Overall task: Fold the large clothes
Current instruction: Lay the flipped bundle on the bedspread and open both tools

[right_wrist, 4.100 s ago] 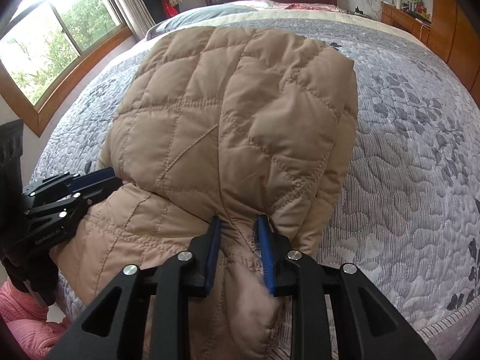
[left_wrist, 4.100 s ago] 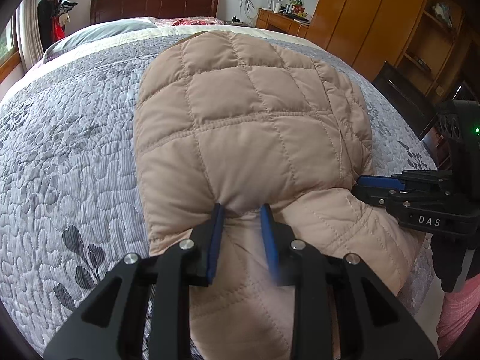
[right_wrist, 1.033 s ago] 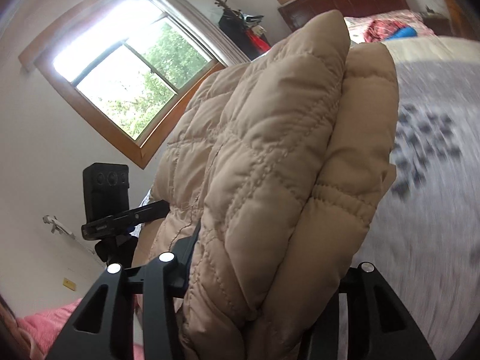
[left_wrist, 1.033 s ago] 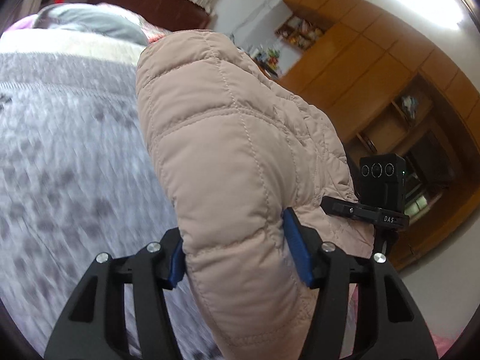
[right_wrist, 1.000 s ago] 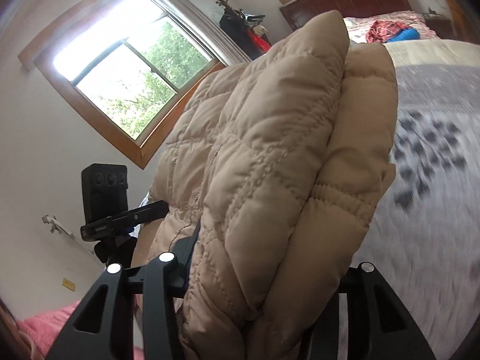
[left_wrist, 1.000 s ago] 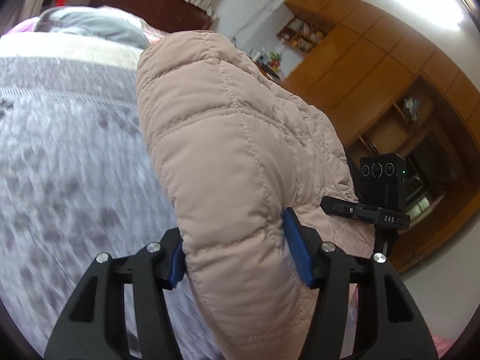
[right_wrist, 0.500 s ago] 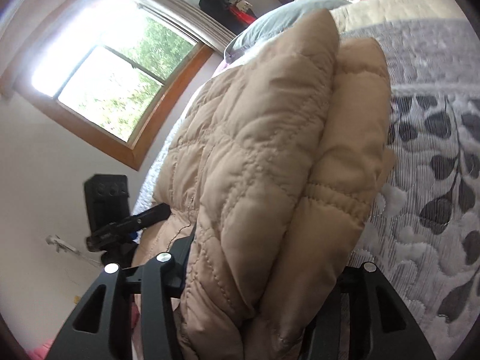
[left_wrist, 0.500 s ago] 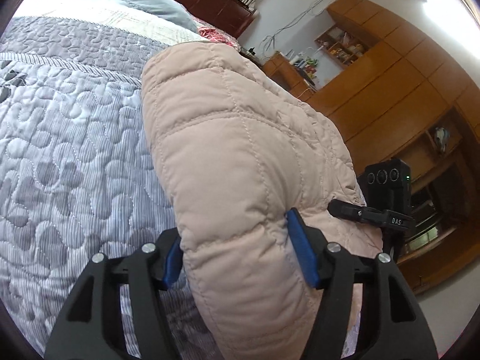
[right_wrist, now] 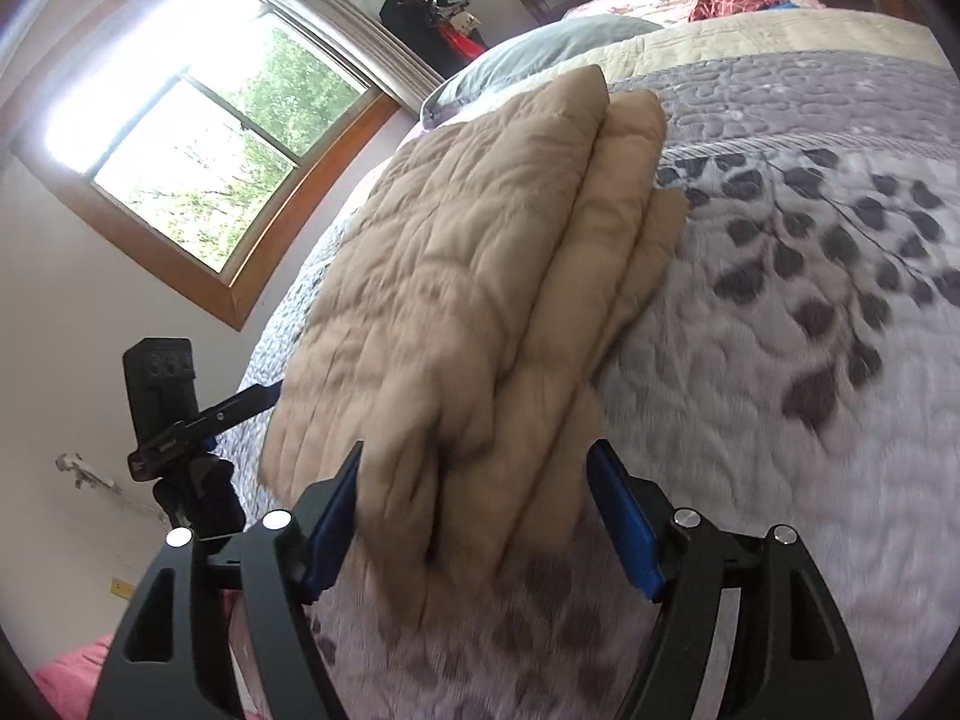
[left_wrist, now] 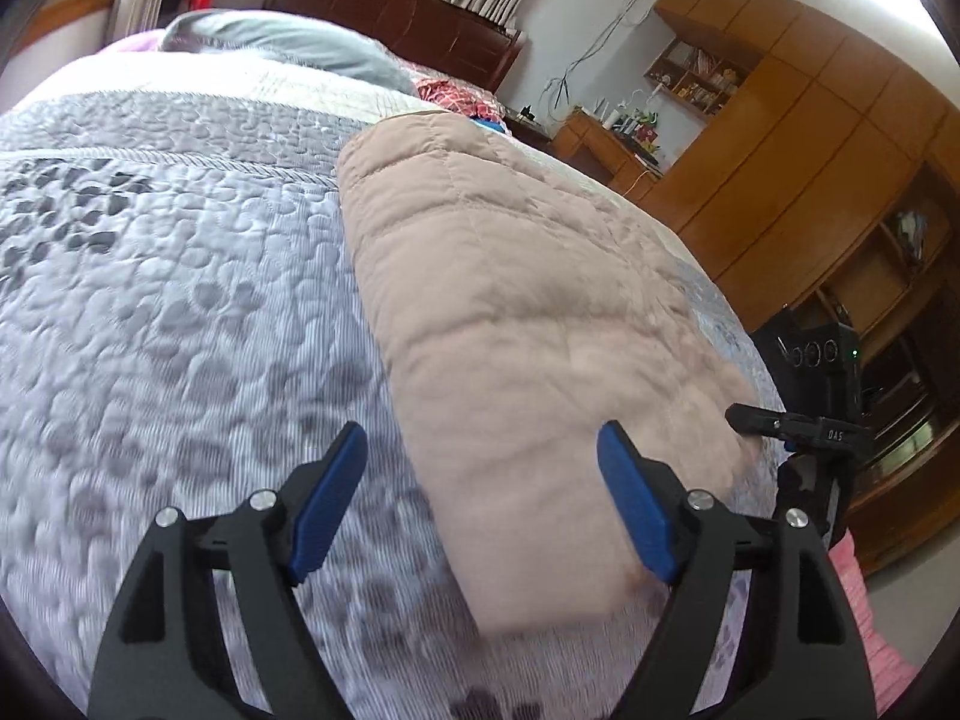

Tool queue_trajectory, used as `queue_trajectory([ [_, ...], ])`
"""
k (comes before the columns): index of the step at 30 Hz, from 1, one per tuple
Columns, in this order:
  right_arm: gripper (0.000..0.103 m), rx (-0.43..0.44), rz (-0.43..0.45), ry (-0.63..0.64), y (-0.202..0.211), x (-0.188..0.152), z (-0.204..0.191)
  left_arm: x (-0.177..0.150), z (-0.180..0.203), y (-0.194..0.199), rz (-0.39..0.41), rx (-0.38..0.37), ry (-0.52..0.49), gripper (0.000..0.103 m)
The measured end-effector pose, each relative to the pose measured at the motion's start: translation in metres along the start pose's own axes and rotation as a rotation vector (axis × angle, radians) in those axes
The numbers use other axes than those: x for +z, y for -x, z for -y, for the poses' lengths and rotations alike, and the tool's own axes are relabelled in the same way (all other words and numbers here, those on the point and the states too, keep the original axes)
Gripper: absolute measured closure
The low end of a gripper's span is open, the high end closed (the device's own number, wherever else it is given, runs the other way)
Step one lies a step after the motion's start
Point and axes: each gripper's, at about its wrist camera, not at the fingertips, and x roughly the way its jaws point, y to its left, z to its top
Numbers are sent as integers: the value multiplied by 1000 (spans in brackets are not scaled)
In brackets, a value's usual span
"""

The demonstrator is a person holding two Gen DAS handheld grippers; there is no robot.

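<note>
Now folded quilted coat point(left_wrist: 528, 312) on bed point(left_wrist: 180, 300), hand-held grippers wide apart.

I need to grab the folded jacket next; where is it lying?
The folded jacket lies on the grey bedspread, just ahead of both open grippers, left gripper and right gripper.

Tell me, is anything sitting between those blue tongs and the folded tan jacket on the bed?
Nothing visible. The left tongs and right tongs are both open, straddling the near end of the folded jacket, which lies on the grey bedspread. Only bare bedspread shows around it.
</note>
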Motion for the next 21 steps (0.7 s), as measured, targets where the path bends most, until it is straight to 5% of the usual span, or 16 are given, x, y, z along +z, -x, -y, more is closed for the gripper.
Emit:
queue_trajectory([
  [8,31,-18,11,-68,18,-42,23,-29,15,5,-5,104,-63,23],
  [15,31,-66,-3,-87,9,-50,31,-33,9,-1,-29,117,-39,21],
  [21,26,-215,45,15,32,-58,-7,-42,33,26,12,231,-80,16],
])
